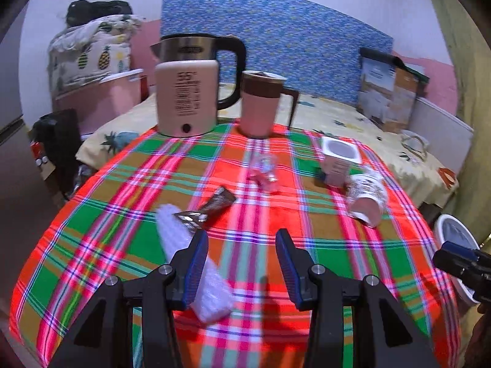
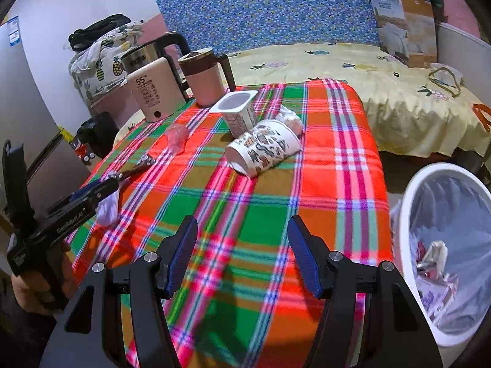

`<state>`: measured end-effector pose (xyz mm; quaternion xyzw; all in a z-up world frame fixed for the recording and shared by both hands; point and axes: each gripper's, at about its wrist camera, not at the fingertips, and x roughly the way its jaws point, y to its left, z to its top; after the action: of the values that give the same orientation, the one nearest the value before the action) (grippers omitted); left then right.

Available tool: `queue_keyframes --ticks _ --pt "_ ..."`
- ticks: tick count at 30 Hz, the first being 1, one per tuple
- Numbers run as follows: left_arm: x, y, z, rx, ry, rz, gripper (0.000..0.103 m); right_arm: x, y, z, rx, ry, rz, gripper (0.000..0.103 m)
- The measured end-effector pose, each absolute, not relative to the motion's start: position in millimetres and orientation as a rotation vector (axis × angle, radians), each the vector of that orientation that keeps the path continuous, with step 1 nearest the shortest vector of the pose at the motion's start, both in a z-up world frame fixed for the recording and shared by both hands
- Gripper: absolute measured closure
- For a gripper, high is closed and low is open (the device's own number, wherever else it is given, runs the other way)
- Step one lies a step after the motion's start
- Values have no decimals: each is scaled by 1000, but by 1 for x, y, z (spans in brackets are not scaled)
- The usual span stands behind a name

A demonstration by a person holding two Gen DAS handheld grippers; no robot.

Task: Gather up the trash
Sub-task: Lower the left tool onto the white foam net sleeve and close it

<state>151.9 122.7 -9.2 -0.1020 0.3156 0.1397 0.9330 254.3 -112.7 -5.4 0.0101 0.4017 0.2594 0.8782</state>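
Hovering above the plaid tabletop point(image 1: 251, 276), the left tongs point(image 1: 241, 268) stand released, nothing between the pads, and the right tongs point(image 2: 242, 254) are likewise released and empty. Taking the white bubble-wrap strip point(image 1: 184, 245) as the landmark: it lies on the tabletop directly under and beside the left finger of the left tongs, its long axis running obliquely from that finger's tip back toward the near edge. A dark foil wrapper point(image 1: 211, 207) touches the far end of the strip and extends beyond it. A crumpled clear plastic piece point(image 1: 264, 171) lies farther beyond, toward the kettle point(image 1: 187, 98) and mug point(image 1: 259, 104). A patterned paper cup point(image 2: 264, 150) lies on its side well apart from the strip, with a white square tub point(image 2: 239, 110) just behind it and a crumpled tissue point(image 2: 290, 118) touching its rim side. The lined waste bin point(image 2: 408, 214) stands off the tabletop edge, on the side opposite the strip. Judgement: the left tongs are nearer the strip and need a small sideways shift to straddle it; the right tongs are nearer the cup and bin.
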Motion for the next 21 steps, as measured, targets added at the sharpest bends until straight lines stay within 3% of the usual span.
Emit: queue_keyframes --ticks 15,16,18,21 --pt "156 174 -34 -333 708 372 54 318 -52 -23 -148 834 493 42" --pt "156 175 -35 -339 712 366 54 319 -50 -24 -156 837 496 45" --pt "158 176 -38 -352 723 343 54 319 -47 -26 -177 839 488 66" --pt "161 173 -42 -360 744 312 55 317 -48 -27 -189 845 476 88"
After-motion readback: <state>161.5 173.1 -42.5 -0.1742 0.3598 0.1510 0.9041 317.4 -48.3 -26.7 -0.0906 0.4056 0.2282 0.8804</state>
